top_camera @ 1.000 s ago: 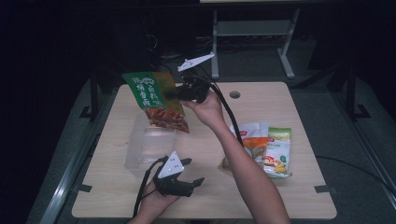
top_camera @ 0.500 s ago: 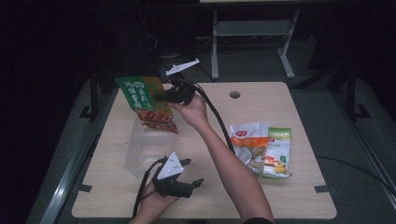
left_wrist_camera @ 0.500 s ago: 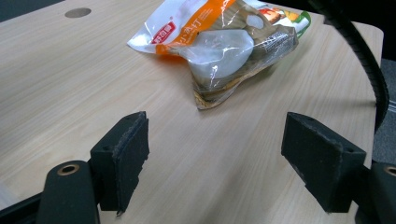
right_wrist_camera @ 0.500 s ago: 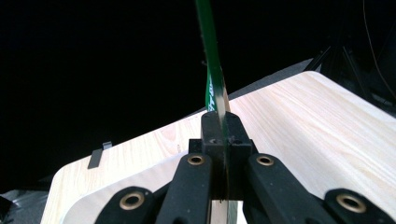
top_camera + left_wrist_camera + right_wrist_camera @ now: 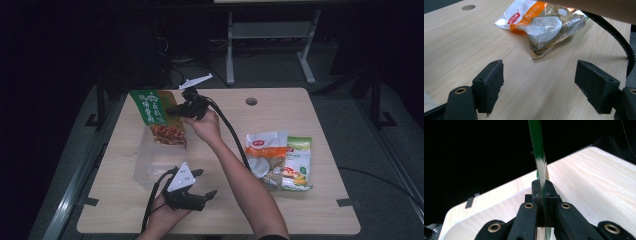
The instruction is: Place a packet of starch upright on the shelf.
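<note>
- A green snack bag (image 5: 156, 116) hung in the air above a clear plastic box (image 5: 156, 161) at the left of the wooden table (image 5: 320, 210), its upper part green with pale lettering and its lower part showing reddish-brown food.
- The right gripper (image 5: 176, 110), held out by the person's right hand (image 5: 205, 126), had its jaws pressed tight on the bag's right edge; in the right gripper view the thin green edge (image 5: 539, 162) rose straight up from between the closed pads (image 5: 537, 191).
- The box stood on the table directly beneath the bag, with the bag's lower end at or just above its far rim; whether they touched could not be told.
- The left gripper (image 5: 205, 185) rested low at the near edge of the table in the person's left hand (image 5: 162, 216), its jaws spread wide and holding nothing, pointed toward the right.
- Two more snack packets lay flat near the right side of the table: a white-and-orange packet (image 5: 266, 154) overlapping a green-and-yellow packet (image 5: 299, 162).
</note>
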Tool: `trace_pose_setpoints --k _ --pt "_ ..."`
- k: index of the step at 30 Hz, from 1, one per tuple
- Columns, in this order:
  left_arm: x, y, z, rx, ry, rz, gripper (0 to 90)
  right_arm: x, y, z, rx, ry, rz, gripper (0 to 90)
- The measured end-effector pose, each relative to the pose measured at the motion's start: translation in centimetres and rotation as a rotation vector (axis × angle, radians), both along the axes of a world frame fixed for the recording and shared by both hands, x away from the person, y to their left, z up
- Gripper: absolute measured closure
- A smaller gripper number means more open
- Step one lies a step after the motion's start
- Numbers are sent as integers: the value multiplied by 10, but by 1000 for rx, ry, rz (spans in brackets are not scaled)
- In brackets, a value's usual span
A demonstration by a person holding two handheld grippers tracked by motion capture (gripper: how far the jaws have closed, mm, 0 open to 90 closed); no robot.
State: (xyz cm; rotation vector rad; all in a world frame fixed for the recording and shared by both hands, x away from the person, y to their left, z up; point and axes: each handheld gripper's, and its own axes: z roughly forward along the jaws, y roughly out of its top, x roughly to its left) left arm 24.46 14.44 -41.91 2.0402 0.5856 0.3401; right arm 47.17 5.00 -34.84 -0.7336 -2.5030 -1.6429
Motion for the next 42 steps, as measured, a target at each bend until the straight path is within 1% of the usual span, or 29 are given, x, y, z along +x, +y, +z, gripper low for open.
trace_pose_setpoints --k 4,6,9,11,15,17,20,23,25,29,34,36,38,40,42 --pt "1 1 0 1 2 3 229 3 -6 -7 21 12 -6 899" --pt "2 1 0 -1 3 5 229 3 -9 -9 13 8 -10 898" --pt "2 0 -1 -3 6 7 229 5 -12 -10 18 10 -16 895" --pt "2 0 -1 0 6 7 229 5 -13 -9 8 6 -22 887" --pt "3 0 -1 4 8 7 227 5 -14 -7 -28 2 -30 801" --pt "3 0 -1 3 9 7 227 5 -16 -7 -44 10 -42 717" --pt "3 0 -2 3 10 8 225 4 -22 -6 -62 11 -54 656" --pt "4 -1 -2 8 13 6 225 2 -28 -4 -70 9 -58 618" --pt "4 -1 -2 7 13 7 225 1 -33 -2 -76 5 -60 607" --pt "5 -2 -3 11 15 4 225 -2 -44 1 -81 16 -63 568" --pt "6 -4 -4 9 23 6 225 -8 -58 5 -96 13 -68 536" --pt "6 -4 -5 12 28 9 225 -10 -64 6 -95 16 -71 527" --pt "7 -4 -5 18 23 4 225 -12 -70 7 -102 9 -73 520" --pt "6 -4 -5 16 30 6 225 -15 -77 8 -105 18 -80 509" --pt "6 -5 -5 18 26 2 224 -18 -84 8 -112 13 -86 502"
